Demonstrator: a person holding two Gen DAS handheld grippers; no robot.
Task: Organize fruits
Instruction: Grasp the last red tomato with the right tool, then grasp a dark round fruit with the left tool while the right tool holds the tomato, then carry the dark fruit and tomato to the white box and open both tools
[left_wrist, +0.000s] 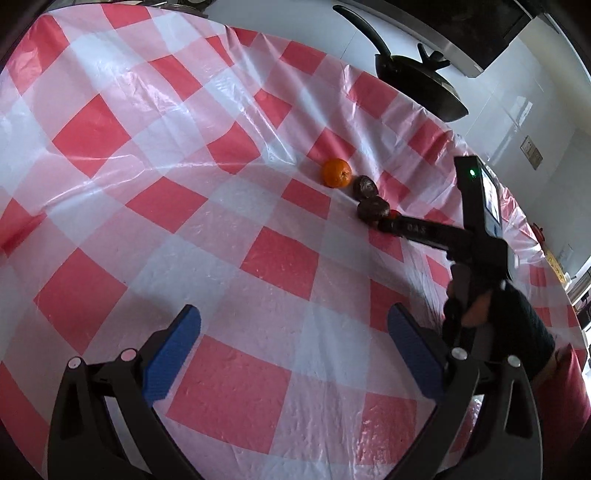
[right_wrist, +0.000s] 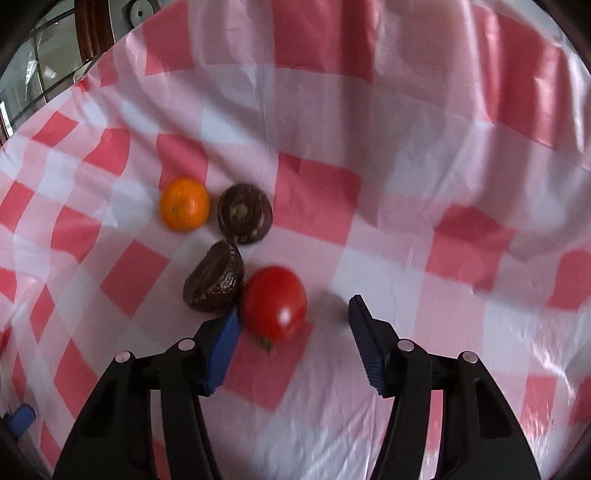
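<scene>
Four fruits lie close together on the red-and-white checked tablecloth (right_wrist: 369, 240). They are an orange (right_wrist: 184, 204), two dark brown wrinkled fruits (right_wrist: 244, 213) (right_wrist: 214, 277) and a red tomato (right_wrist: 274, 302). My right gripper (right_wrist: 294, 308) is open around the tomato. Its left pad (right_wrist: 225, 343) is at the tomato's side and its right pad (right_wrist: 364, 332) stands well clear of it. In the left wrist view the orange (left_wrist: 336, 172) and the dark fruits (left_wrist: 373, 211) sit far ahead, with the right gripper (left_wrist: 388, 221) reaching in from the right. My left gripper (left_wrist: 293, 312) is open and empty over bare cloth.
A black frying pan (left_wrist: 417, 85) rests past the table's far edge on a white counter. A hand in a dark sleeve (left_wrist: 480, 310) holds the right gripper's handle. The cloth is creased and rises in folds behind the fruits.
</scene>
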